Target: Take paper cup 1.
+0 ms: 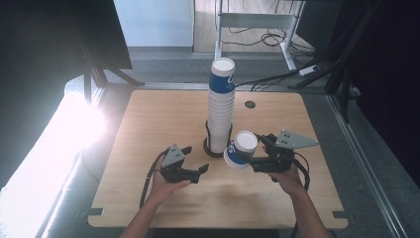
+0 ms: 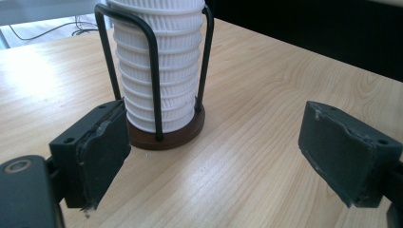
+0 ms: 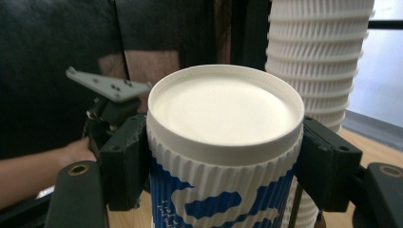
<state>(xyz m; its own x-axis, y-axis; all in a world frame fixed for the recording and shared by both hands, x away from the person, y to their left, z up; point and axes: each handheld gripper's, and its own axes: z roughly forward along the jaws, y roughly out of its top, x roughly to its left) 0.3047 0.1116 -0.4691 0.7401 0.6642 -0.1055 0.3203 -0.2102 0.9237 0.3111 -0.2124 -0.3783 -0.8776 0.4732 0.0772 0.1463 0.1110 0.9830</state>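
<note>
A tall stack of white ribbed paper cups [image 1: 221, 111] stands in a black wire holder with a round brown base [image 2: 164, 135] at mid-table; the top cup [image 1: 222, 75] is blue and white. My right gripper [image 1: 255, 157] is shut on a single blue-and-white cup [image 1: 241, 149], held tilted just right of the stack, its white bottom [image 3: 225, 108] toward the camera. My left gripper [image 1: 192, 162] stands open low over the table, left of the holder, nothing between its jaws. In the left gripper view its pads [image 2: 102, 152] frame the holder's base.
The wooden table [image 1: 163, 114] has a cable hole [image 1: 250, 104] behind the stack. Strong glare falls on its left edge. Dark screens stand left and right; a white desk frame [image 1: 255, 21] and cables lie on the floor beyond.
</note>
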